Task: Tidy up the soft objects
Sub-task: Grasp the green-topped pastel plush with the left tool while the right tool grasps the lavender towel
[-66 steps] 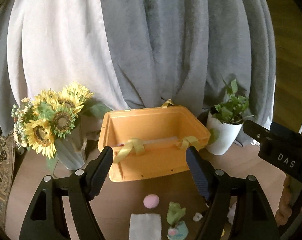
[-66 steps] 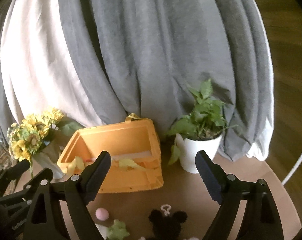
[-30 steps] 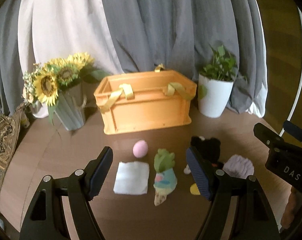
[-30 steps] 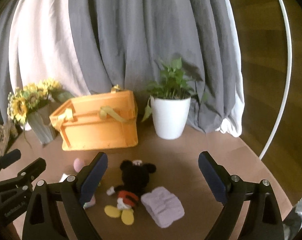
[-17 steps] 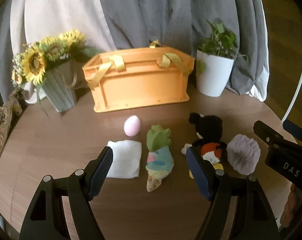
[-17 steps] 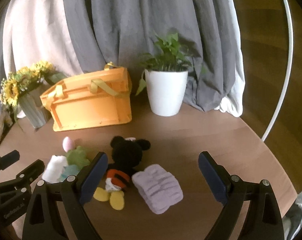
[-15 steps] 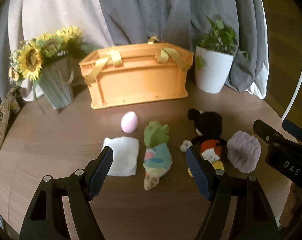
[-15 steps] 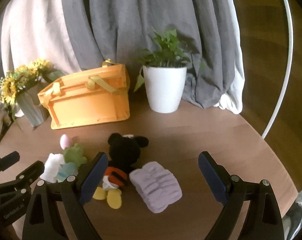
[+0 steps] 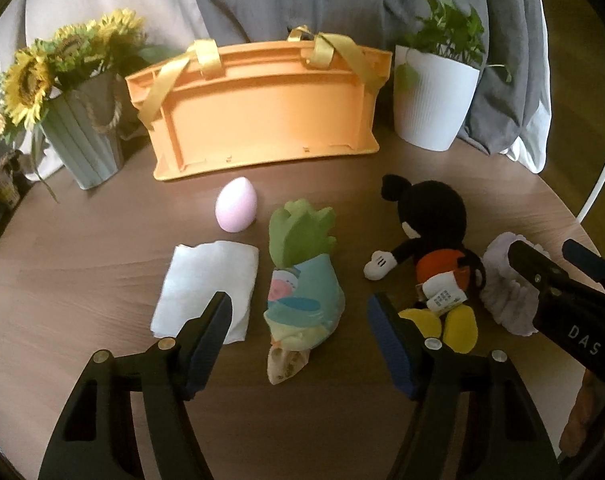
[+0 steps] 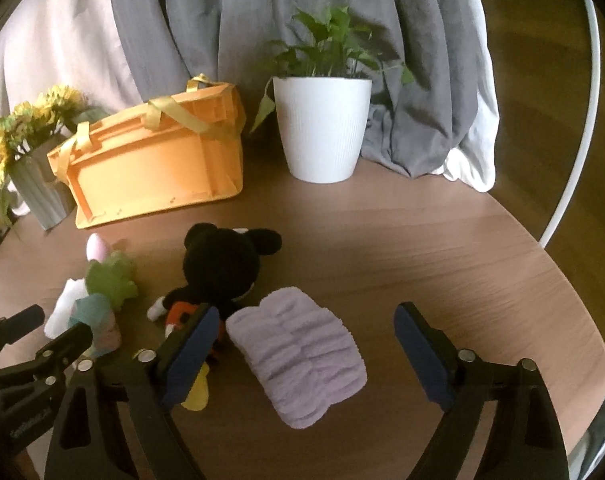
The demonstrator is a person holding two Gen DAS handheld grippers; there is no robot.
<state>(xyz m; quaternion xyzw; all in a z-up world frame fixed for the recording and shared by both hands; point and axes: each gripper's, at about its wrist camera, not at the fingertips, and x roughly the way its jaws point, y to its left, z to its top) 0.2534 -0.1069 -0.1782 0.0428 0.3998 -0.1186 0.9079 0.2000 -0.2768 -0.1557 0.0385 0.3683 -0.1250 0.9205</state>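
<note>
Soft objects, five counted, lie in a loose row across the middle of the round tabletop (image 9: 82,264): one pink egg-shaped puff (image 9: 236,210), one folded white cloth (image 9: 206,280), one green-and-teal plush (image 9: 302,280), one black mouse doll (image 9: 426,236) in red shorts and yellow shoes, one lilac ribbed cloth (image 10: 302,354). One orange crate (image 9: 262,108) with yellow ribbon handles stands toward the far edge, between one grey vase of sunflowers (image 9: 82,120) and one white potted plant (image 9: 434,104); grey and white curtains hang behind them. Tongs, two, both mine. My left gripper (image 9: 300,320) is about two-thirds open, its jaws having just been closing, and grips nothing; the green-and-teal plush lies between its fingers, and I cannot tell whether either pad touches it. My right gripper (image 10: 306,334) stands wider, jaws likewise just closing, empty; the lilac ribbed cloth lies between its fingers, and the left finger overlaps the mouse doll.
</note>
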